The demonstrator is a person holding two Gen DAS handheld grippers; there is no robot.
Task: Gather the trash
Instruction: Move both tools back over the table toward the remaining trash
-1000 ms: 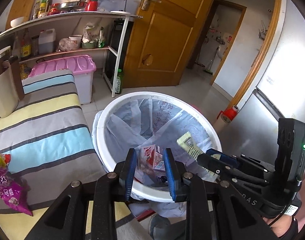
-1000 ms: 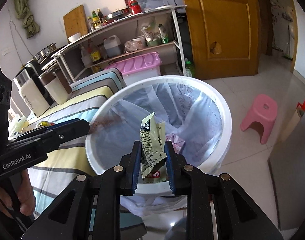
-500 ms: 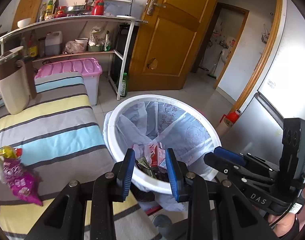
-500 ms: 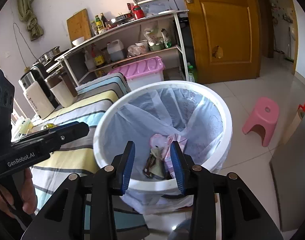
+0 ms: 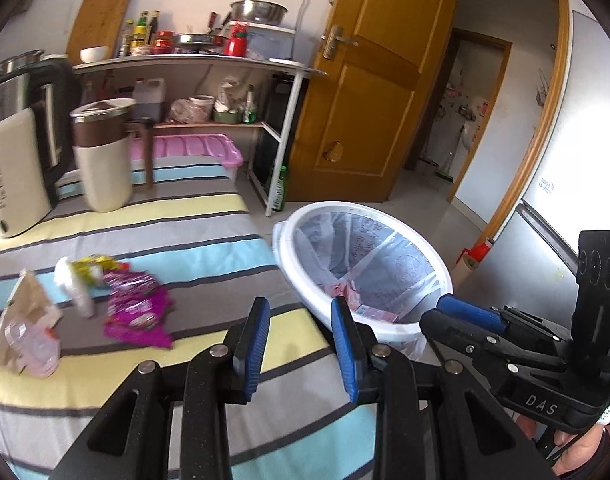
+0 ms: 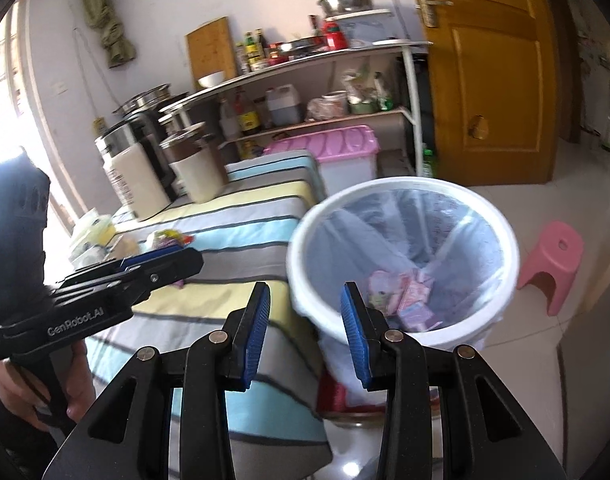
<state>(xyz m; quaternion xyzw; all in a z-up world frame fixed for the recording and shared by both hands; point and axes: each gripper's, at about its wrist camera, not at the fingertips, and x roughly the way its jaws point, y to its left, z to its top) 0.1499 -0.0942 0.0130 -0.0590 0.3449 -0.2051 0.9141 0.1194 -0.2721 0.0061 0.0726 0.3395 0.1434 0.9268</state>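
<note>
Your left gripper [image 5: 301, 336] sits at the bottom centre of its own view with its blue pads spread apart and nothing between them, hovering over the striped cloth [image 5: 209, 236] that covers the table. Your right gripper [image 6: 305, 328] is likewise spread wide and empty, low in the centre of its frame, straddling the line where the cloth edge meets the bin.

The white trash bin [image 5: 409, 330] stands just beside the table's right edge — centre right in the left wrist view, lined with a pale translucent bag [image 5: 389, 248]. Inside it, near the bottom, lie pink and red wrappers [image 6: 405, 292], seen most clearly from the right wrist.

The trash still on the table is grouped at the left of the left wrist frame: a magenta snack packet [image 5: 139, 312] lying flat on the cloth, a yellow-green wrapper [image 5: 93, 264] just above it with a white crumpled piece [image 5: 71, 284] touching it, and a brown paper piece with clear plastic [image 5: 23, 320] at the far left edge. All are blurred, so I cannot read any print on them.

Farther back on the cloth, upper left, stand a cream and brown jug [image 5: 103, 152] and a larger cream appliance [image 5: 13, 160]. A pink stool [image 6: 553, 264] sits on the floor at the right of the right wrist view.
</note>
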